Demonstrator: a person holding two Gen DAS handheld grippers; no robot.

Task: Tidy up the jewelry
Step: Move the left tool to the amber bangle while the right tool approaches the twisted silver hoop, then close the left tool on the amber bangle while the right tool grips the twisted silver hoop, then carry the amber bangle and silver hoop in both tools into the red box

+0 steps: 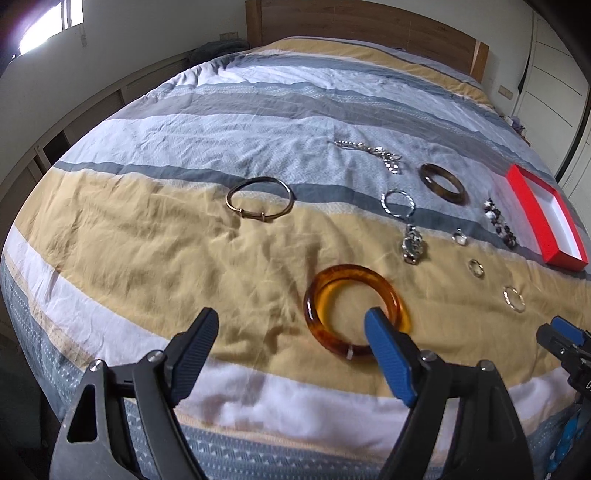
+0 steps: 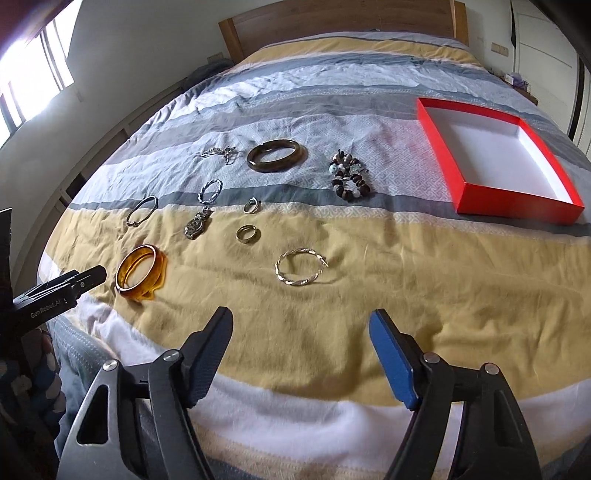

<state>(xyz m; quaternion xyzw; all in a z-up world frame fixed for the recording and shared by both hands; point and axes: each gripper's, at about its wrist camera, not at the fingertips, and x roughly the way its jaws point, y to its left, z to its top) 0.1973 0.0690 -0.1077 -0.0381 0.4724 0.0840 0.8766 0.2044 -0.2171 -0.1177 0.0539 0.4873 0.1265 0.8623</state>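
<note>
Jewelry lies spread on a striped bedspread [image 1: 147, 229]. An amber bangle [image 1: 325, 295] lies just ahead of my open, empty left gripper [image 1: 291, 321]; it also shows in the right wrist view [image 2: 129, 273]. A twisted silver bangle [image 2: 301, 271] lies ahead of my open, empty right gripper [image 2: 301, 321]. Farther off lie a dark bangle [image 2: 277, 155], a bead bracelet [image 2: 349, 175], two rings [image 2: 248, 233], a watch [image 2: 195, 225], a thin bangle [image 1: 260, 199] and a chain [image 1: 369, 149]. An empty red box [image 2: 517, 201] sits at the right.
A wooden headboard [image 1: 362, 22] stands at the far end of the bed. A window [image 2: 29, 74] is on the left wall, cabinets [image 2: 543, 44] on the right. The bed's near edge runs just below both grippers.
</note>
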